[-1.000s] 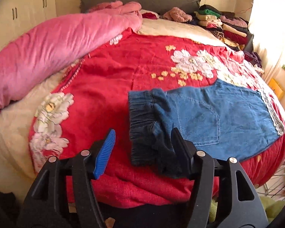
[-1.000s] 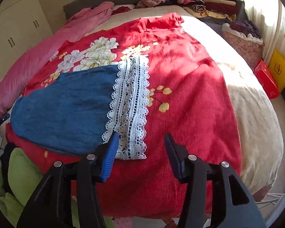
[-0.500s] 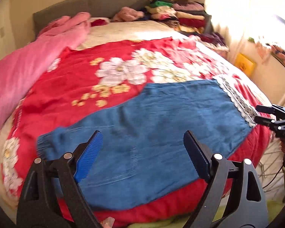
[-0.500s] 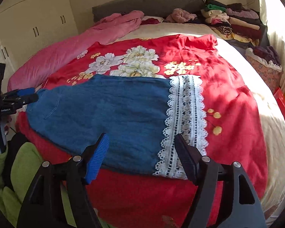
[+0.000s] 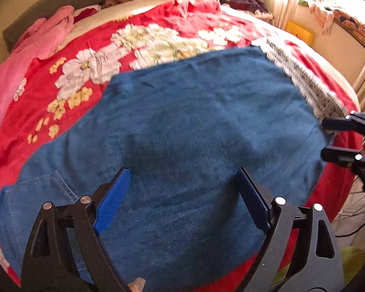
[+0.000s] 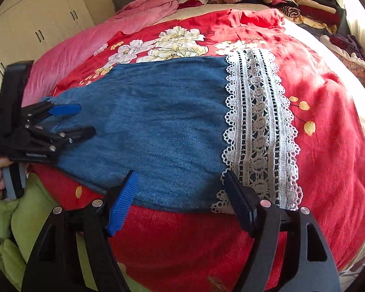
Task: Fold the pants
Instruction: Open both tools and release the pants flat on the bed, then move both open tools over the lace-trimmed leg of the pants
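Blue denim pants (image 6: pixel 158 126) with a white lace hem (image 6: pixel 258 131) lie flat on a red floral bedspread (image 6: pixel 328 126). The left tool (image 5: pixel 182 194) hovers over the pants' middle, jaws spreading, pinching nothing. The right tool (image 6: pixel 180 194) hangs at the pants' near edge beside the lace, spread and empty. The left view is blurred; the pants' waist end is cut off there.

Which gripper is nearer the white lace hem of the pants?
Right. The right gripper hangs at the near edge beside the lace hem; the left gripper, jaws opening and empty, is over the far pocket end.
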`<control>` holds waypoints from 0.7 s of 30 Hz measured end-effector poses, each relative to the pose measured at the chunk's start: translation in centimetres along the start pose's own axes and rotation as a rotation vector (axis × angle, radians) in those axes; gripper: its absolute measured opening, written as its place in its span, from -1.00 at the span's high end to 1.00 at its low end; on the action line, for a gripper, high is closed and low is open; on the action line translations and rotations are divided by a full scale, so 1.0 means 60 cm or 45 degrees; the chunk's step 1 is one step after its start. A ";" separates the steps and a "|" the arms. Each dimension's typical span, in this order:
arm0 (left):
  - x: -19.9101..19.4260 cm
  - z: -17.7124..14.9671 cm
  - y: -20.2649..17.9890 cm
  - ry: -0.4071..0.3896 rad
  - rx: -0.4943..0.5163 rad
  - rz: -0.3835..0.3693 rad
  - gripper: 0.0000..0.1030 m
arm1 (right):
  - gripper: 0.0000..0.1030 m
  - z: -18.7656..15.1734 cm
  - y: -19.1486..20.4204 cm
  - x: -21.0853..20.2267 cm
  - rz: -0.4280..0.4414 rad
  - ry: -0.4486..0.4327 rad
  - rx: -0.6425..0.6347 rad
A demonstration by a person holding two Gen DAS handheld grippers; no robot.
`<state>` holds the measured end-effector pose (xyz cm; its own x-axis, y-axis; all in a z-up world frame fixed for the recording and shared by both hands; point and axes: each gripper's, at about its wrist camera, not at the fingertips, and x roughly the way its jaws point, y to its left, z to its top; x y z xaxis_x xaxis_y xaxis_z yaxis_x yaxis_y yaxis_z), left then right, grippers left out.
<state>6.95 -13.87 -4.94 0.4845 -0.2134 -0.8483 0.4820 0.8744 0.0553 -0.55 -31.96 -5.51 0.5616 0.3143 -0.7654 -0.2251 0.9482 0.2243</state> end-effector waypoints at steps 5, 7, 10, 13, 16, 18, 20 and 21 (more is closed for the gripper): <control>-0.005 -0.015 -0.002 -0.045 -0.003 0.009 -0.67 | -0.40 0.004 -0.013 -0.028 0.093 -0.059 0.068; -0.016 -0.014 -0.003 -0.056 -0.007 0.001 -0.67 | -0.40 0.007 -0.026 -0.046 0.087 -0.093 0.099; -0.039 -0.009 -0.008 -0.093 -0.005 -0.016 -0.72 | -0.40 0.009 -0.037 -0.073 0.058 -0.130 0.112; -0.055 0.006 -0.009 -0.119 -0.011 -0.029 -0.77 | -0.40 0.007 -0.047 -0.095 0.025 -0.158 0.122; -0.072 0.027 -0.008 -0.146 -0.008 -0.030 -0.79 | -0.40 0.009 -0.062 -0.110 0.007 -0.179 0.157; -0.080 0.044 -0.008 -0.154 0.002 -0.012 -0.79 | -0.40 0.008 -0.072 -0.118 0.000 -0.184 0.172; -0.084 0.058 -0.009 -0.157 0.005 -0.019 -0.79 | -0.40 0.007 -0.079 -0.123 -0.009 -0.189 0.187; -0.086 0.069 -0.011 -0.155 0.012 -0.023 -0.79 | -0.40 0.007 -0.082 -0.125 -0.013 -0.189 0.196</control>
<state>7.13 -15.17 1.55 0.5608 -0.2809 -0.7789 0.4980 0.8660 0.0462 -3.29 -38.93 -0.63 0.6770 0.2974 -0.6732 -0.1011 0.9436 0.3152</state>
